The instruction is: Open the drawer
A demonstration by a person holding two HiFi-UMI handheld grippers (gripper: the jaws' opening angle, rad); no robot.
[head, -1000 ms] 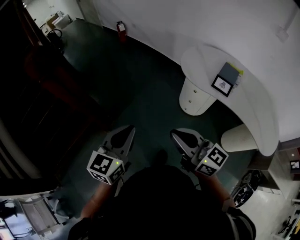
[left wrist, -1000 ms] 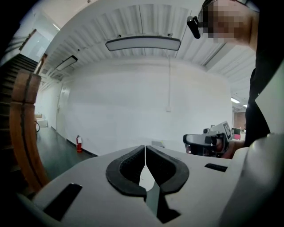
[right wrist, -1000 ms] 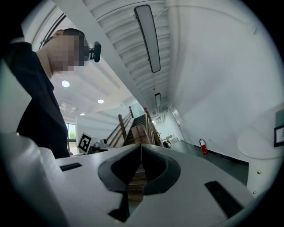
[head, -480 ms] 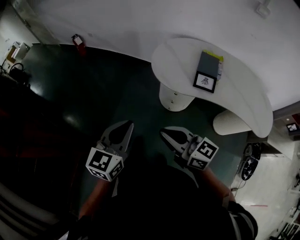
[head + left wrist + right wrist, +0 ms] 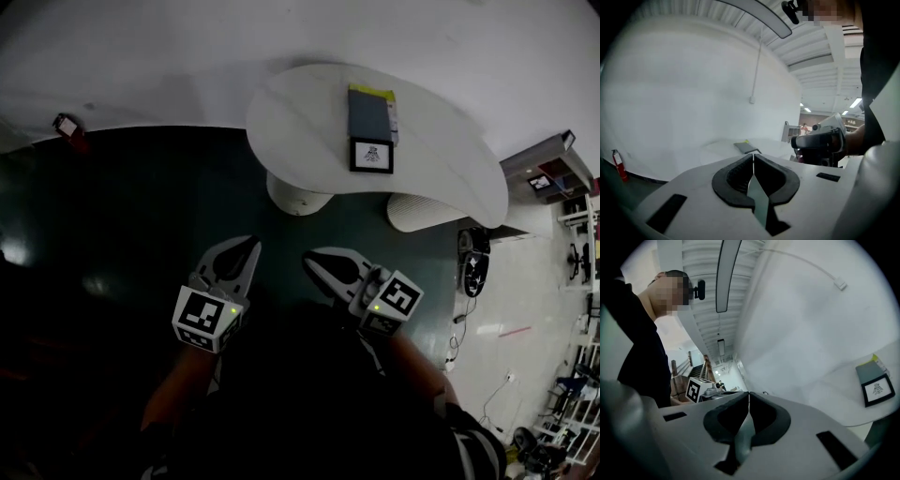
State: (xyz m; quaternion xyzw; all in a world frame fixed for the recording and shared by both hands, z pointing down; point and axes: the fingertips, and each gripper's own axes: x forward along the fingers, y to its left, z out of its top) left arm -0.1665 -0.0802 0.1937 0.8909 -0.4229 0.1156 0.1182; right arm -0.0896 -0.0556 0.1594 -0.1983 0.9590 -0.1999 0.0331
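Jaws of both tools are closed tip to tip with nothing between them, as each gripper view confirms. The left gripper (image 5: 246,251) and right gripper (image 5: 319,262) are held side by side, near each other but apart, above the dark green floor (image 5: 131,206) and well short of the table.

Beyond them stands a curved white table (image 5: 300,122) on two white pedestals (image 5: 295,199). On the tabletop, a black-framed marker card (image 5: 371,156) lies towards the near edge. Just behind it, touching or almost touching, lies a flat grey box (image 5: 368,111) with a yellow strip at its far end, close to the far edge. This box is the only candidate for the drawer. No drawer front or handle can be made out at this range.

A red fire extinguisher (image 5: 67,127) stands at the foot of the white wall (image 5: 187,47), far left.
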